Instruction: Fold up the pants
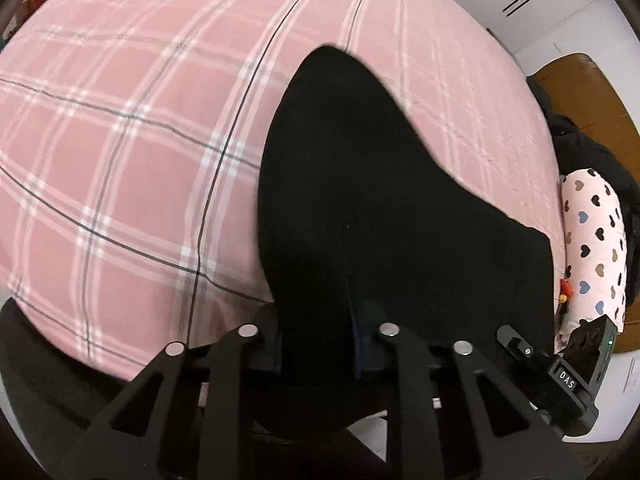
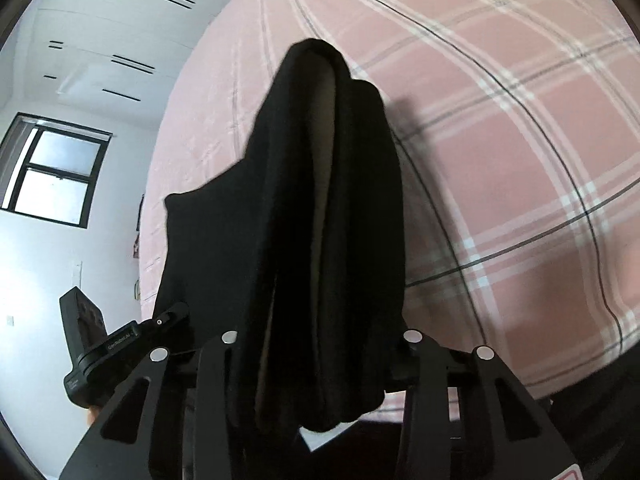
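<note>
The black pants (image 1: 360,184) hang lifted above the pink plaid bed (image 1: 120,140). My left gripper (image 1: 318,344) is shut on one edge of the pants, and the cloth drapes over and hides its fingertips. My right gripper (image 2: 320,360) is shut on another part of the pants (image 2: 320,200), which fall in a bunched fold with a lighter inner lining showing, above the bed (image 2: 500,140). The right gripper's body (image 1: 576,372) shows at the lower right of the left wrist view, and the left gripper's body (image 2: 92,344) at the lower left of the right wrist view.
A heart-print pillow (image 1: 596,248) and dark clothing (image 1: 592,152) lie at the bed's right edge over a wooden floor (image 1: 580,80). White wardrobe doors (image 2: 100,32) and a window (image 2: 52,168) stand beyond the bed.
</note>
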`<move>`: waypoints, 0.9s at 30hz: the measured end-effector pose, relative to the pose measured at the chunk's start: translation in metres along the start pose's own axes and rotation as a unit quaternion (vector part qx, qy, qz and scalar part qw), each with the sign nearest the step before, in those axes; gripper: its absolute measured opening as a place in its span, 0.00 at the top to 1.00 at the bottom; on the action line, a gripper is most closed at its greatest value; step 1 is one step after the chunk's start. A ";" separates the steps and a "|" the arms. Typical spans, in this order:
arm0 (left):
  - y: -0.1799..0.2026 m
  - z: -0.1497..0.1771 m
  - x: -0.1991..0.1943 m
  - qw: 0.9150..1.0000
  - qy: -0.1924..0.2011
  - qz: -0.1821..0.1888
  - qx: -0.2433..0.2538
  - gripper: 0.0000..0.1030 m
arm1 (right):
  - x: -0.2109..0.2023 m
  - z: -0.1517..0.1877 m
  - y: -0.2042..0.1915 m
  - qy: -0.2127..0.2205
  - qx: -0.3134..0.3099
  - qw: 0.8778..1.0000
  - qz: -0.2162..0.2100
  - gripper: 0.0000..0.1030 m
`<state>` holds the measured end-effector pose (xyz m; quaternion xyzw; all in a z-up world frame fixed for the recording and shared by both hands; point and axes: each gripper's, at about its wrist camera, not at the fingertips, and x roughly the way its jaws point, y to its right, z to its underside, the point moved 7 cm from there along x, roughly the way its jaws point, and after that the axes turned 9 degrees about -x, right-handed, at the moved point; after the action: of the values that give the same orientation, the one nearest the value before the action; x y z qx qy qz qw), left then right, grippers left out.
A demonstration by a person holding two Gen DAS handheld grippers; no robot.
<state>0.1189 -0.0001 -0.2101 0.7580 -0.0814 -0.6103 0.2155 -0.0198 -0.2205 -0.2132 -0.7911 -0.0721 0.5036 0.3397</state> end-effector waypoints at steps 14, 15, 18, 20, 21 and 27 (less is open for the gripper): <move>0.028 0.030 -0.074 0.995 0.041 -0.038 0.079 0.82 | -0.033 0.024 -0.042 -0.003 -0.079 0.996 0.031 0.65; 0.029 0.032 -0.078 0.995 0.042 -0.037 0.080 0.82 | -0.036 0.027 -0.044 -0.003 -0.084 0.996 0.031 0.65; 0.031 0.037 -0.085 0.995 0.045 -0.040 0.084 0.82 | -0.038 0.029 -0.056 -0.005 -0.094 0.995 0.030 0.65; 0.036 0.041 -0.091 0.994 0.049 -0.042 0.089 0.82 | -0.044 0.034 -0.061 -0.002 -0.100 0.995 0.028 0.65; 0.037 0.043 -0.095 0.994 0.051 -0.042 0.090 0.82 | -0.048 0.036 -0.065 -0.001 -0.102 0.994 0.026 0.65; 0.044 0.048 -0.115 0.993 0.065 -0.034 0.096 0.82 | -0.067 0.035 -0.075 0.019 -0.109 0.994 0.015 0.65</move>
<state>0.0513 -0.0058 -0.0964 0.8156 -0.1000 -0.5559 0.1254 -0.0648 -0.1777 -0.1259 -0.8337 -0.1079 0.4827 0.2455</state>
